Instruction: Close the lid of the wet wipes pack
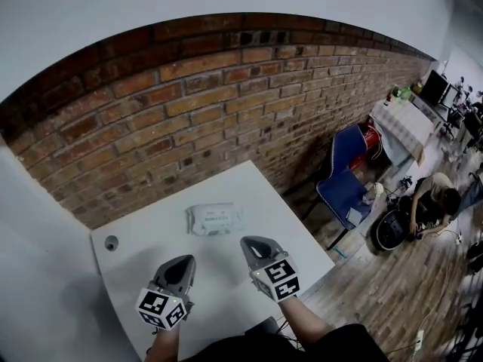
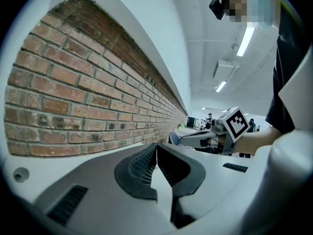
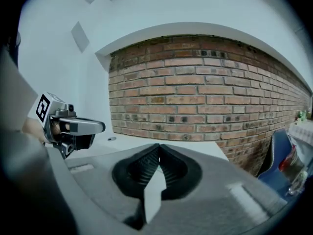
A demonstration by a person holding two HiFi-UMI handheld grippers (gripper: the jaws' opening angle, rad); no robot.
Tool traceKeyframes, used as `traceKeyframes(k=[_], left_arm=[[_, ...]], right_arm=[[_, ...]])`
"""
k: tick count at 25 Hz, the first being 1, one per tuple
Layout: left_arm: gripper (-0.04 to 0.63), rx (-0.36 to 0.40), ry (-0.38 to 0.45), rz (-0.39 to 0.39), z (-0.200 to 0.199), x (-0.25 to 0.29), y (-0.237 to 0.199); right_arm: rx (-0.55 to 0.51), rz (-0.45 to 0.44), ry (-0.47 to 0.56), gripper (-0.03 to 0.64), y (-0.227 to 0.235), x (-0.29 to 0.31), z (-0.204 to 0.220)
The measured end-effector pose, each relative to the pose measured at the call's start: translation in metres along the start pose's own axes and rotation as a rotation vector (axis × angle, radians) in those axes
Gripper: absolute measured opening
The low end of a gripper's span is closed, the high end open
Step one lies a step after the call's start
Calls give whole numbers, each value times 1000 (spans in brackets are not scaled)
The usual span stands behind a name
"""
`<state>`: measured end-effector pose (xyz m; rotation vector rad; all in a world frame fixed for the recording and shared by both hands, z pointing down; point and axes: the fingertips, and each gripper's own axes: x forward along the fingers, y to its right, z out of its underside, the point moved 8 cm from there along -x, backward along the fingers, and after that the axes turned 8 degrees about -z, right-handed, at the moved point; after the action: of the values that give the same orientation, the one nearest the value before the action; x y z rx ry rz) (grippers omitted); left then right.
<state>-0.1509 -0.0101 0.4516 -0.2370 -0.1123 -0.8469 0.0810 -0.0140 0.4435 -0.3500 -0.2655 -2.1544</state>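
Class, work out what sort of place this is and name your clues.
Probably a shared office or lab workspace: a white table against a bare brick wall, a blue chair, and a monitor farther off.

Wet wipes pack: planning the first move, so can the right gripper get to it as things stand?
Probably yes: the wet wipes pack lies on the table just ahead of the right gripper, nothing between them.

Found a white counter (image 1: 155, 240) against a brick wall (image 1: 189, 119). Carried a wet wipes pack (image 1: 214, 219) lying flat toward the wall side, plus a small round grey fitting (image 1: 112, 242) near the left corner.
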Motion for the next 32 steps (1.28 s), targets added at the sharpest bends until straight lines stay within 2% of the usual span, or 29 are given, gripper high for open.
traceKeyframes(k=[9,22,32], left_arm=[[0,16,33,42,-3,-21,23],[0,8,94,66,-7,-50,47],[0,18,106,76,-1,-57,50]], right_arm=[[2,62,38,-2,-20,-42,4],[-1,61,97,-2,-54,-80,6],[-9,54,101,-2,-64,-88,13]])
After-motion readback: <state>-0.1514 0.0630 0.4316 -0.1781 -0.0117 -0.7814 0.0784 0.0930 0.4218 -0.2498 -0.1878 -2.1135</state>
